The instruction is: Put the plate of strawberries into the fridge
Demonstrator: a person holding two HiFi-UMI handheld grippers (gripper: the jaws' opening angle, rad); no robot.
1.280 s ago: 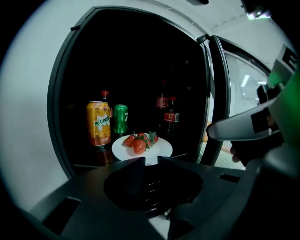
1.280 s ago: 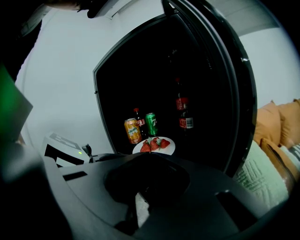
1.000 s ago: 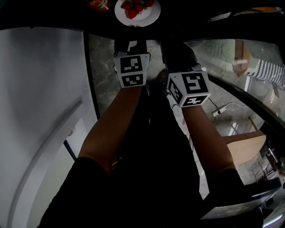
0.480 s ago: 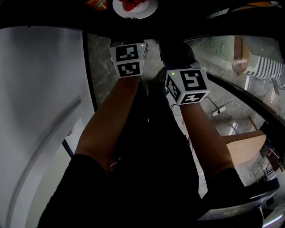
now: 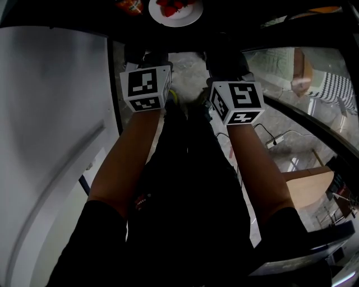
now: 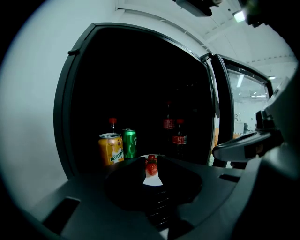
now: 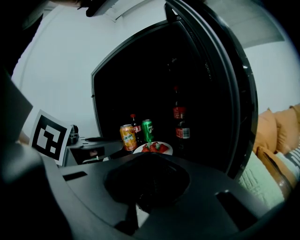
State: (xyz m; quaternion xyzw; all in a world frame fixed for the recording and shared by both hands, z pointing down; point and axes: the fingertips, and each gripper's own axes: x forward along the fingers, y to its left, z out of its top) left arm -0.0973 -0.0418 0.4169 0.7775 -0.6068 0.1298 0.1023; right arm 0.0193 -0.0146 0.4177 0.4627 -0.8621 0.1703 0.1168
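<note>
The white plate (image 5: pixel 188 15) of strawberries (image 5: pixel 173 4) rests on a dark shelf inside the open fridge, at the top edge of the head view. Both grippers hang short of it, apart from it. My left gripper (image 6: pixel 152 177) shows a narrow slit between its jaws; through the slit I see the plate (image 6: pixel 153 180) and a strawberry (image 6: pixel 151 167) beyond, nothing held. The jaws of my right gripper (image 7: pixel 146 190) look closed together and empty, with the plate (image 7: pixel 166 151) ahead of them. In the head view both fingertips are lost in the dark beyond the marker cubes (image 5: pixel 145 88).
An orange can (image 6: pixel 110 149), a green can (image 6: pixel 129 143) and cola bottles (image 6: pixel 178 137) stand on the shelf behind the plate. The fridge's glass door (image 7: pixel 225 93) stands open on the right. The white fridge side (image 5: pixel 50 112) is on the left.
Both grippers have drawn back from the plate toward the person, the left one also shifting left. The plate stays on the fridge shelf.
</note>
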